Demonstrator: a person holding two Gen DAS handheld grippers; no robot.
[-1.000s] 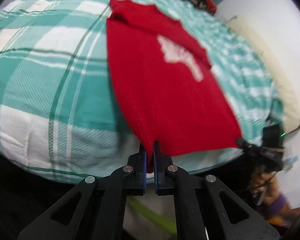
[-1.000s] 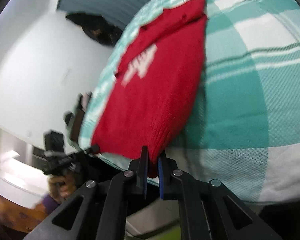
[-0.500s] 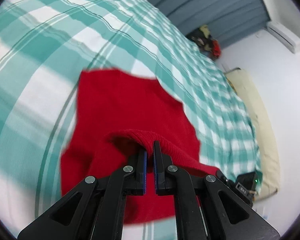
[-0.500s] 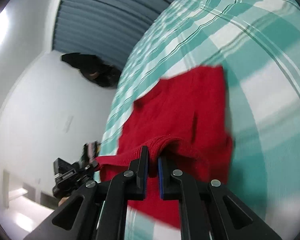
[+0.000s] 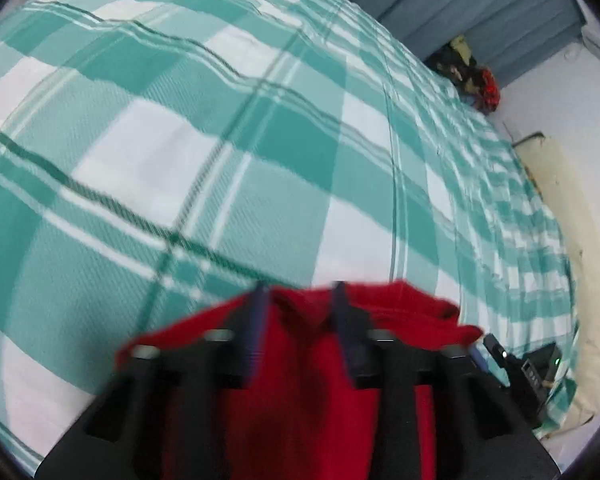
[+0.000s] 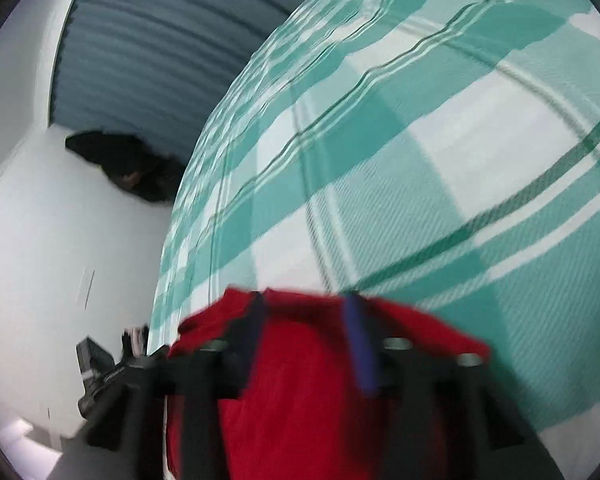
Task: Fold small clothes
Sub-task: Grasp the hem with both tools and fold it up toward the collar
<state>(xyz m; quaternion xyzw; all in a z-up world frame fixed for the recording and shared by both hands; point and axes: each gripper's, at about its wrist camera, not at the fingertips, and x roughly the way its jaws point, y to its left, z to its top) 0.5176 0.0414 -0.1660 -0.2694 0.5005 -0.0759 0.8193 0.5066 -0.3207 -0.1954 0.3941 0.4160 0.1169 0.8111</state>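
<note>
On the checked bedspread (image 5: 228, 184), both grippers (left (image 5: 298, 296); right (image 6: 306, 304)) just parted over the red garment (image 5: 304, 380).

Each camera rides just behind its own tongs, angled down and forward, close over the green-and-white checked bed (image 5: 260, 184). The left view faces the blue pleated curtain (image 5: 480, 12) at upper right; the right view has it upper left. Both share the red knitted garment (image 6: 300, 392) below.
</note>
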